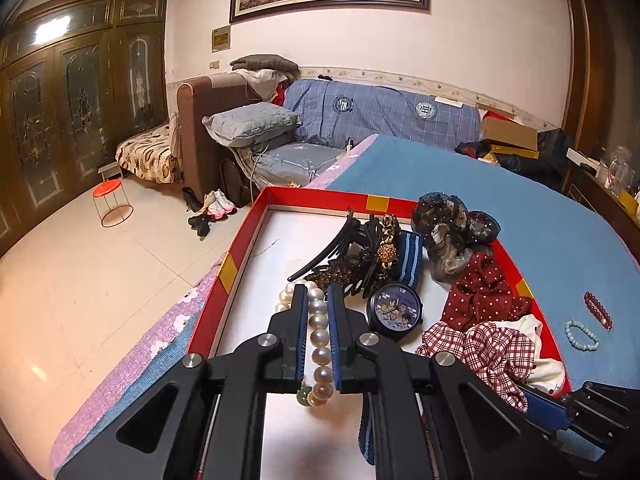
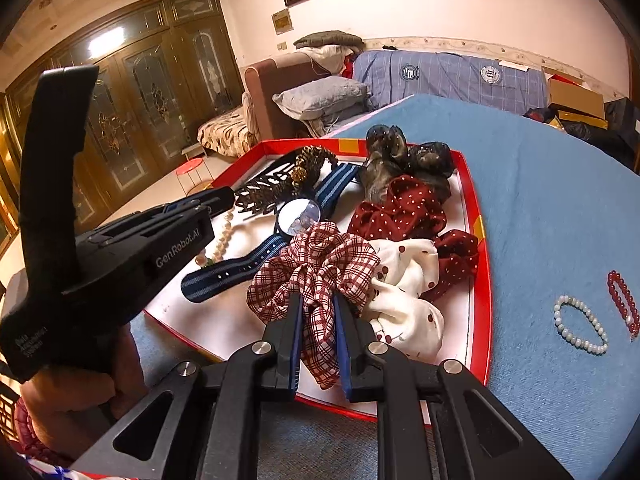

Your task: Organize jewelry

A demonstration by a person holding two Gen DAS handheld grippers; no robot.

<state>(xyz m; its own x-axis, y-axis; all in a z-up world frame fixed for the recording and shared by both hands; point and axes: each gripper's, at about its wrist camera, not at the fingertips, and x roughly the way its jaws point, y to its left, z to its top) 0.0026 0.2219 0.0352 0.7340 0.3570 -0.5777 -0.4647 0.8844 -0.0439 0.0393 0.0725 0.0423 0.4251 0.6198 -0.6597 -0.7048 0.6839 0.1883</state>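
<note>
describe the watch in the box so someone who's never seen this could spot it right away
Find the shallow red box with a white floor on the blue bed cover. Near its middle, between the pearl strand and the heap of fabric scrunchies, lies the watch. It is the only thing with a round dark dial, printed with cartoon figures, on a navy band with pale blue stripes.

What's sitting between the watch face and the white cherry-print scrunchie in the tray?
The red plaid scrunchie, gripped by the right gripper, lies between the watch and the cherry-print scrunchie; right wrist view.
</note>
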